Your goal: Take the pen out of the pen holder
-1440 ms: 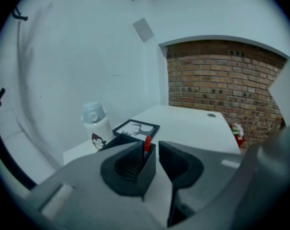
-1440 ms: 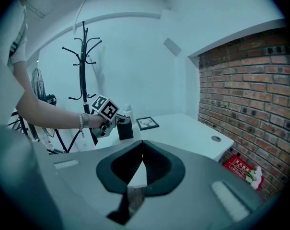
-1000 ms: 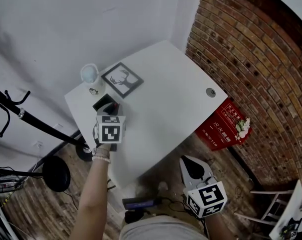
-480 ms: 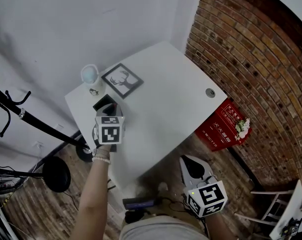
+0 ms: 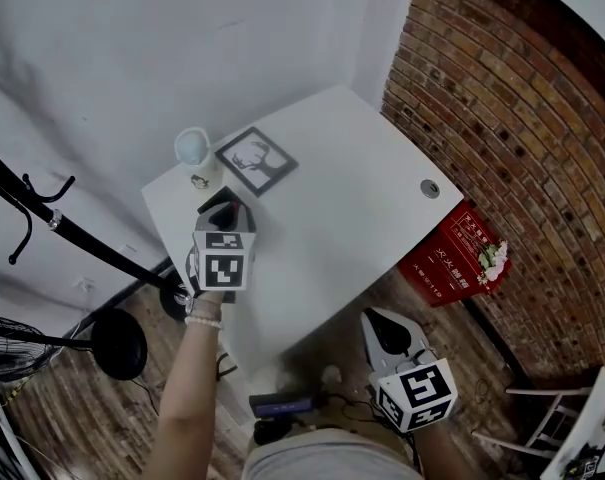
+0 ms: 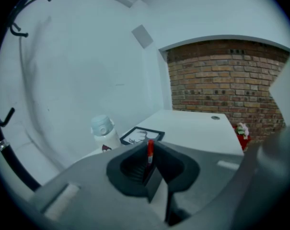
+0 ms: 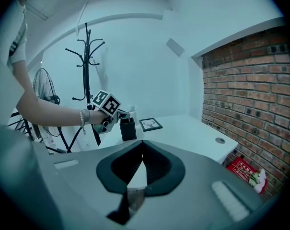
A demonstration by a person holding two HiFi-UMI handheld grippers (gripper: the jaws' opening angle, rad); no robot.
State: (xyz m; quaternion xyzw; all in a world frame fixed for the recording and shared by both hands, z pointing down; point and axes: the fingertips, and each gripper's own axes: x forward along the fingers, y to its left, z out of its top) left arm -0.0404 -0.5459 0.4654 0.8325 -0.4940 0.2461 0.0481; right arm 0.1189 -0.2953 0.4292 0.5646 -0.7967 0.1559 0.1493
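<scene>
Near the left edge of the table [image 5: 352,188], the left gripper [image 5: 225,230] stands over the black holder [image 5: 220,206]. Its jaws have just closed and now clamp a red-capped pen [image 6: 150,150], upright between the pads. Whether the pen's lower end is clear of the holder cannot be determined. The right gripper [image 7: 141,150] is off the table, jaws together, nothing between them.

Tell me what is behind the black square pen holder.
A white bottle with a pale lid and a black-framed deer picture; the left gripper partly covers the holder.
</scene>
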